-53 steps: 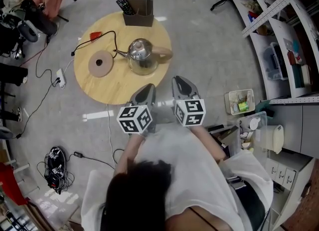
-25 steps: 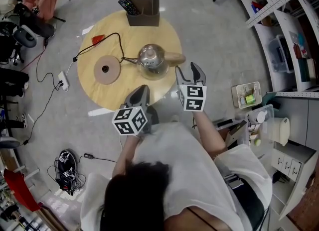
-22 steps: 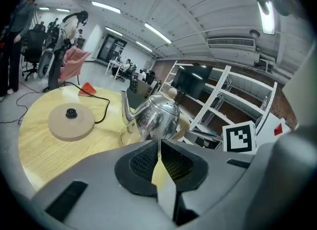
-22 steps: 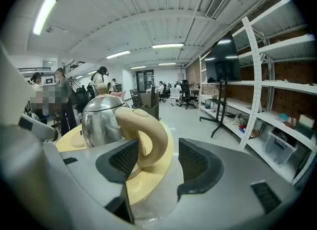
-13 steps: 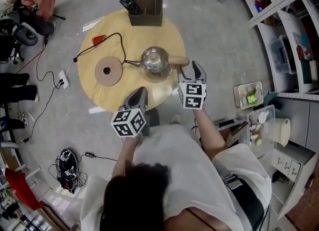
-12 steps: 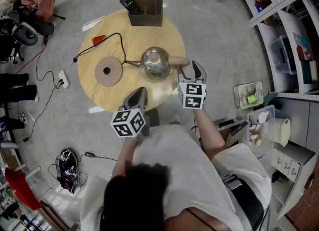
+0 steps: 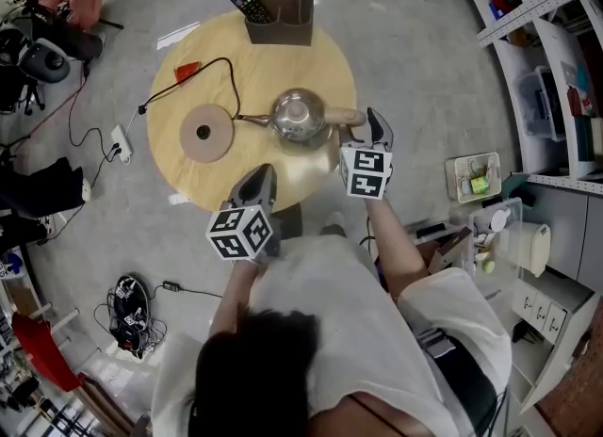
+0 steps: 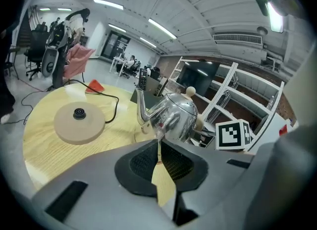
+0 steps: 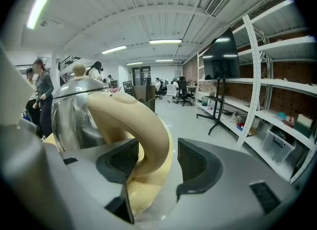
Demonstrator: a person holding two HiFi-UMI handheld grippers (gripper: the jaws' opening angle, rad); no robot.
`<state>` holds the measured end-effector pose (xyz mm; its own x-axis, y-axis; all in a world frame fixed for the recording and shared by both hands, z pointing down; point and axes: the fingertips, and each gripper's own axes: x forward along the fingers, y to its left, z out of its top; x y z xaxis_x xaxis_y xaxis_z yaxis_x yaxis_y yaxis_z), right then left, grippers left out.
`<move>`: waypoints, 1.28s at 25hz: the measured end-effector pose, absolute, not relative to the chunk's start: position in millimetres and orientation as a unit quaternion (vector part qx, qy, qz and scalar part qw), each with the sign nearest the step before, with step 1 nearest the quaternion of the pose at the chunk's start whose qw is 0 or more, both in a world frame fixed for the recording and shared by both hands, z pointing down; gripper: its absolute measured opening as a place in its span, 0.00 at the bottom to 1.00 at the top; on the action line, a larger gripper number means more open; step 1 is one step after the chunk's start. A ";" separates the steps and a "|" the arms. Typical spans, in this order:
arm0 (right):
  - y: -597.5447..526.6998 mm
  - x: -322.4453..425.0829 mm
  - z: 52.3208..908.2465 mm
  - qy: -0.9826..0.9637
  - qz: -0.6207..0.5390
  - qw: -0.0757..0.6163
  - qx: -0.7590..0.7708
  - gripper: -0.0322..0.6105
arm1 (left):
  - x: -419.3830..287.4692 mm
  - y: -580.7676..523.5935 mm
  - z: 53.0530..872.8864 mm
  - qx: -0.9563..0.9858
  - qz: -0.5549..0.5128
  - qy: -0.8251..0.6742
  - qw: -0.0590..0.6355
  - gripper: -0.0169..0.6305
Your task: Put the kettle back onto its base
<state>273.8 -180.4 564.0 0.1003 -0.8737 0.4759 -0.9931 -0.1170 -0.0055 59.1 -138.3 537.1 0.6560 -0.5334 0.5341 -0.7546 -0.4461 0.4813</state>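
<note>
Round wooden surface (image 7: 292,63) on grey floor (image 7: 415,58). We see the shiny steel kettle with beige handle (image 7: 300,115) standing on it, apart from the round beige base (image 7: 205,130), spout toward it. Our right hand-held gripper (image 9: 156,149) has its jaws spread around the handle, not clamped. Our left hand-held gripper (image 8: 158,142) is closed and empty.

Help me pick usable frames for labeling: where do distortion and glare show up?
Left gripper view: strong fisheye, dark corners, ceiling lights mirrored on the kettle. Right gripper view: fisheye bows the shelving. Head view: light streaks on the floor.
</note>
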 end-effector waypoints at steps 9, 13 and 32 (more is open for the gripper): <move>-191.7 280.5 565.4 -0.630 0.173 0.153 0.742 0.42 | 47.6 -143.0 542.4 0.830 0.164 -0.392 0.361 0.09; -196.8 285.8 569.4 -0.621 0.169 0.157 0.749 0.42 | 44.4 -146.5 544.8 0.829 0.167 -0.393 0.361 0.09; -212.0 280.9 561.9 -0.609 0.134 0.148 0.768 0.19 | 35.1 -157.6 551.8 0.822 0.175 -0.399 0.366 0.09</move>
<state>280.9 -212.0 561.9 0.2222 -0.8951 0.3866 -0.9747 -0.2142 0.0643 35.1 -157.6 551.8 0.6208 -0.5281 0.5794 -0.7839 -0.4133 0.4633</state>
